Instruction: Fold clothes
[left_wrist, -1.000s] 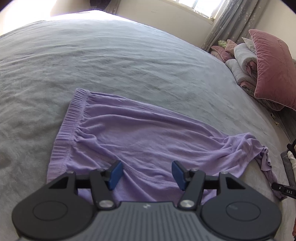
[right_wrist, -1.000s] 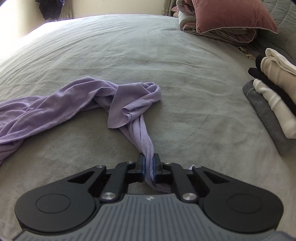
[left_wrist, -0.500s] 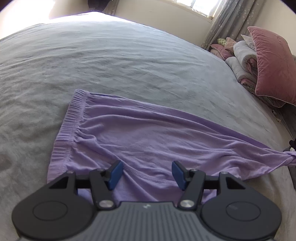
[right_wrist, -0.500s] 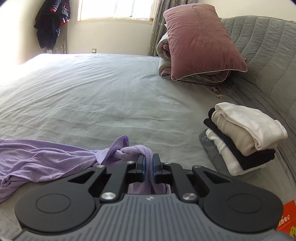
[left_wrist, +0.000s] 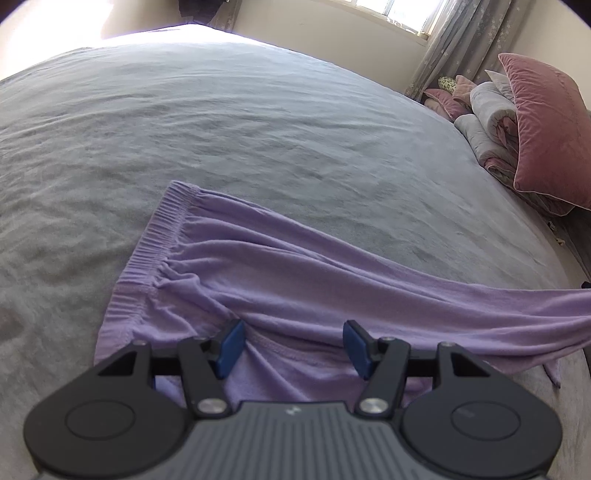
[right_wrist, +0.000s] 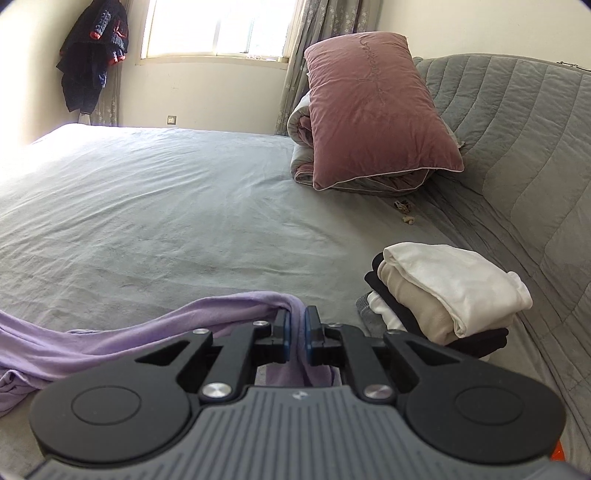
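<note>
Lavender trousers (left_wrist: 280, 280): hem clamped in right gripper (right_wrist: 295, 328), left gripper (left_wrist: 291, 345) spread above crotch; leg best drawn taut, level, before folding.

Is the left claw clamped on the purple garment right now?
No, the left claw stands open above the purple garment, its blue pads spread apart with fabric only lying beneath them.

My view: grey bed (right_wrist: 155, 206), sunlit window (right_wrist: 218, 27) in cream wall, patterned curtains (right_wrist: 317, 33), pink pillow (right_wrist: 373, 110) on rolled quilt, quilted grey headboard (right_wrist: 517, 147), dark jacket (right_wrist: 94, 55) hanging.
</note>
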